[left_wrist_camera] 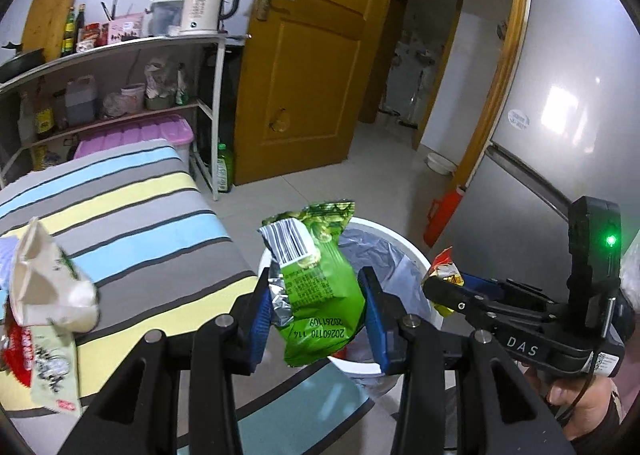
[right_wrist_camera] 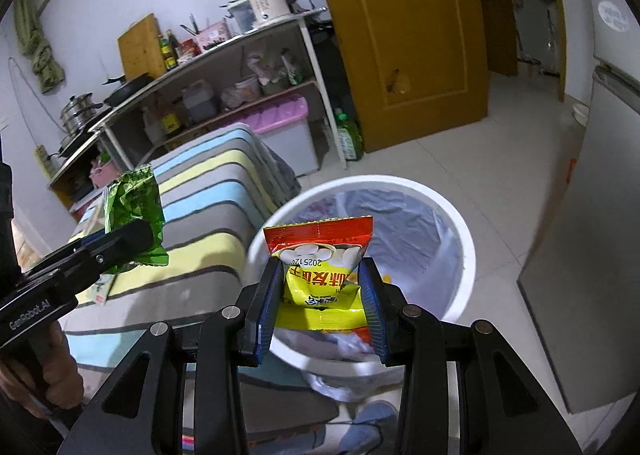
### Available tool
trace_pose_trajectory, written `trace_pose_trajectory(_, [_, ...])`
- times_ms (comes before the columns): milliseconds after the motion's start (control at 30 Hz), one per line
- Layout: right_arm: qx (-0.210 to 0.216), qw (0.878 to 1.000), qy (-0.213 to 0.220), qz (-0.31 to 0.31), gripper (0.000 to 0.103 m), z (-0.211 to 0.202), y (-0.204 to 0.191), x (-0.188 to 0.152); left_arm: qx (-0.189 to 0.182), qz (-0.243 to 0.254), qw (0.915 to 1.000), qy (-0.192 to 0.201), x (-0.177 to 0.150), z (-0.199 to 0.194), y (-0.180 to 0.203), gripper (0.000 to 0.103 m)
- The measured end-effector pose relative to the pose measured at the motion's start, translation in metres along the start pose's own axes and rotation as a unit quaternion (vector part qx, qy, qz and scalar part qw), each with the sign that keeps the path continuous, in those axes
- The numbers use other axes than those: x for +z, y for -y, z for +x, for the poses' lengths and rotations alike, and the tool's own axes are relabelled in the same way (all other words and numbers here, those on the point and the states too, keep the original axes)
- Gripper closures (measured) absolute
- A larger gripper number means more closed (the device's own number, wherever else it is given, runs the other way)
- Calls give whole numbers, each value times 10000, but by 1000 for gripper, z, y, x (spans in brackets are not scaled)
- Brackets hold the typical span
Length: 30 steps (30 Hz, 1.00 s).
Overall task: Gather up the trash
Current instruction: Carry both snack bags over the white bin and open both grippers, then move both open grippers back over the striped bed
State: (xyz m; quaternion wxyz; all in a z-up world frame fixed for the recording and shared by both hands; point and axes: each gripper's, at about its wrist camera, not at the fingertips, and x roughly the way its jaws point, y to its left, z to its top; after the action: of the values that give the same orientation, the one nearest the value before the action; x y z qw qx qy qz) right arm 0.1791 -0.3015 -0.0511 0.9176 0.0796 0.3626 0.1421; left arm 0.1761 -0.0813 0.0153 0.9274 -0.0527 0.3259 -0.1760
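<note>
The left gripper is clenched on a green snack bag, which stands upright between the blue pads at lower centre of the left view. The right gripper grasps a red-and-yellow snack packet the same way.

The white bin lies directly beyond the right tongs, filling the centre of that view. In the left view the bin sits behind and right of the bag, which hangs at its near-left rim. The right hand looks nearer to dropping. More wrappers remain on the striped cloth at left.
</note>
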Motion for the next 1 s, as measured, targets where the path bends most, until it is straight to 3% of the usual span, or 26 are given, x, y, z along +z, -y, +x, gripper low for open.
trace_pose_trajectory(533, [-170, 9993, -298, 151, 60, 32, 27, 0, -213, -67, 9985, -504, 0, 55, 6, 54])
trace_pose_trajectory(633, [-193, 9992, -324, 162, 49, 35, 28, 0, -223, -110, 9982, -541, 0, 57, 3, 51])
trace_pose_trajectory(1000, [-132, 9995, -169, 214, 49, 23, 25, -1, -161, -115, 9992, -361, -4, 38, 0, 51])
